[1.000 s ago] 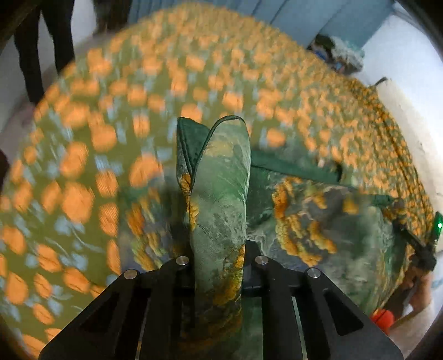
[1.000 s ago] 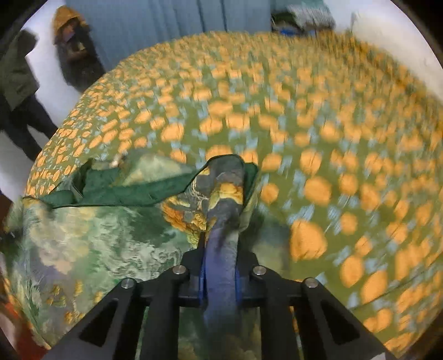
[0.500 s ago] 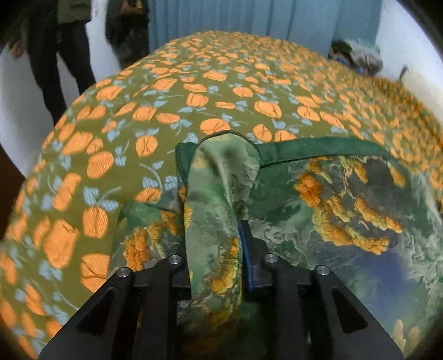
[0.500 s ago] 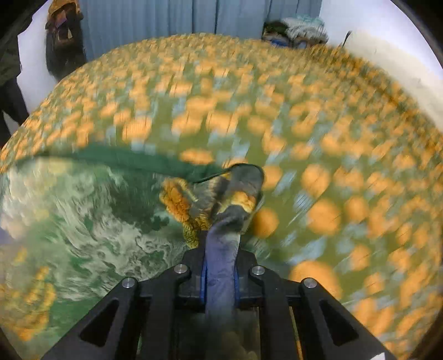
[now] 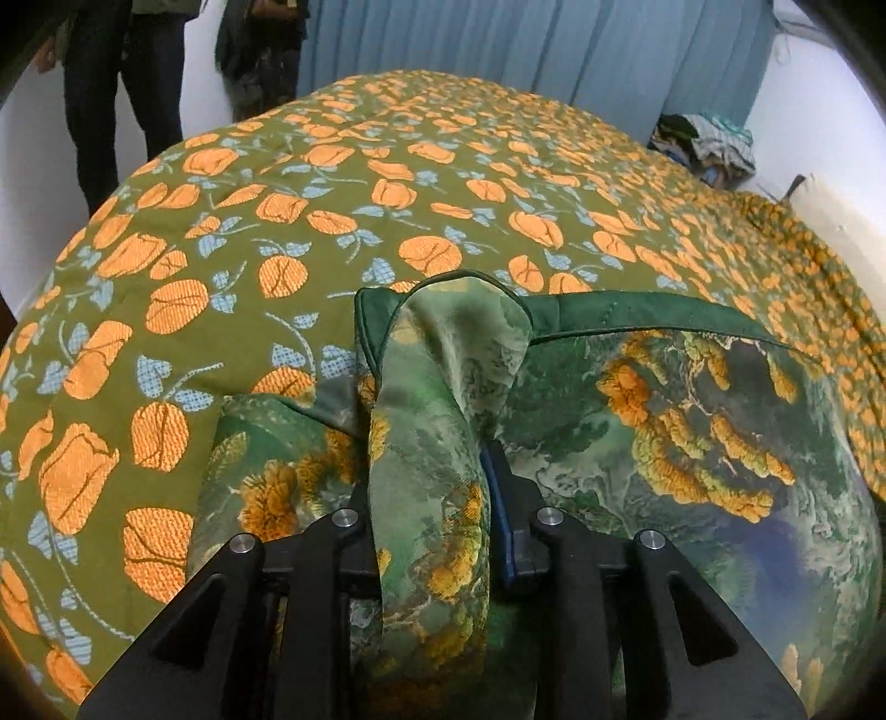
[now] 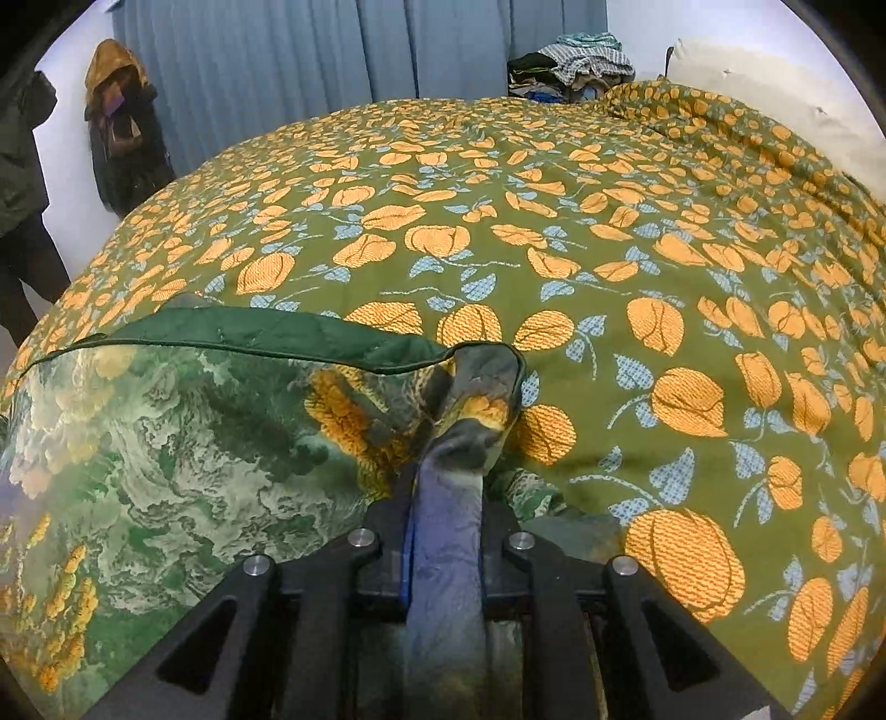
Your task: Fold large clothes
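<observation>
A large green garment with a landscape print and a dark green hem lies spread on an olive bedspread patterned with orange flowers. My left gripper is low over its left corner. Its jaws have eased apart, and a bunched fold stands loosely between them beside the bared blue pad. In the right wrist view the garment fills the lower left of the bedspread. My right gripper is shut on the right corner, and a bluish fold rises from its jaws.
Blue curtains hang behind the bed. A pile of clothes sits at the far corner beside a white pillow. People stand at the left of the bed, and a hooded figure is by the wall.
Both grippers have come down with the garment's hem, which now lies stretched along the bedspread. The left jaws have spread wider and bared a blue pad. The right jaws stay closed.
</observation>
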Action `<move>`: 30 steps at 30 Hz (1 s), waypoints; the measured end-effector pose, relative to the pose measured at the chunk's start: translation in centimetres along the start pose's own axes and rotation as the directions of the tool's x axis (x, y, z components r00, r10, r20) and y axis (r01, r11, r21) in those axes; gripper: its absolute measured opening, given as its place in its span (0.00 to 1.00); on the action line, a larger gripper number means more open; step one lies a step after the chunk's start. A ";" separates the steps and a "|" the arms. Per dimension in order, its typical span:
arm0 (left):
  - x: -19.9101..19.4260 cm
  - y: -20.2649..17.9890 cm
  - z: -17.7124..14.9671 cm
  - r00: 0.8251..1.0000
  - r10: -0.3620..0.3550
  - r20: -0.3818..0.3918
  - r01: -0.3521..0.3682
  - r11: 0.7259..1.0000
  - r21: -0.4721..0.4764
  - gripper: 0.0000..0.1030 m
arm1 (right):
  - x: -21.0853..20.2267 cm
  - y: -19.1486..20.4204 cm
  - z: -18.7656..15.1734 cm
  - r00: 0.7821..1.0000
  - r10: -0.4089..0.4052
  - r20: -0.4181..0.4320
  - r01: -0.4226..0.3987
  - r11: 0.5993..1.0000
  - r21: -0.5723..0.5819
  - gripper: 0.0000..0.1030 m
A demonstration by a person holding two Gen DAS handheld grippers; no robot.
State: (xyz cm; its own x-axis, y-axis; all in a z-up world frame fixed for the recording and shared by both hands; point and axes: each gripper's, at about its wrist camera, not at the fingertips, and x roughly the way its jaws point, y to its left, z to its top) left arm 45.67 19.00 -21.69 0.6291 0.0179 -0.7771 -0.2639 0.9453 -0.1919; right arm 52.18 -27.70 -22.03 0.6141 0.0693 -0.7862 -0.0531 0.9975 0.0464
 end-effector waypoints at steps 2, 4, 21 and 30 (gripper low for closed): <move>-0.1 -0.1 0.0 1.000 0.003 0.001 -0.003 1.000 0.000 0.28 | 0.0 -0.1 0.0 1.000 0.003 0.002 -0.003 1.000 0.002 0.16; -0.2 -0.1 -0.1 1.000 0.003 0.004 -0.003 1.000 0.001 0.28 | -0.1 -0.1 0.0 1.000 0.006 0.006 -0.006 1.000 0.006 0.16; -4.5 -0.2 1.2 0.993 0.111 -0.048 -0.111 0.994 0.018 0.89 | -0.7 -1.7 1.3 0.997 0.070 -0.040 -0.068 0.996 0.049 0.19; -9.2 0.6 2.1 0.996 0.087 0.014 -0.087 0.996 0.006 0.89 | -7.3 -5.1 3.2 0.999 0.021 0.029 -0.024 0.994 0.105 0.56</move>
State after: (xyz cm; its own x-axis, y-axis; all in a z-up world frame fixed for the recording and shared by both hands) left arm 41.22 20.07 -13.40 0.6140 0.1042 -0.7824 -0.3130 0.9421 -0.1201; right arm 50.51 -33.28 -14.58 0.6353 0.0905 -0.7670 0.0152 0.9915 0.1296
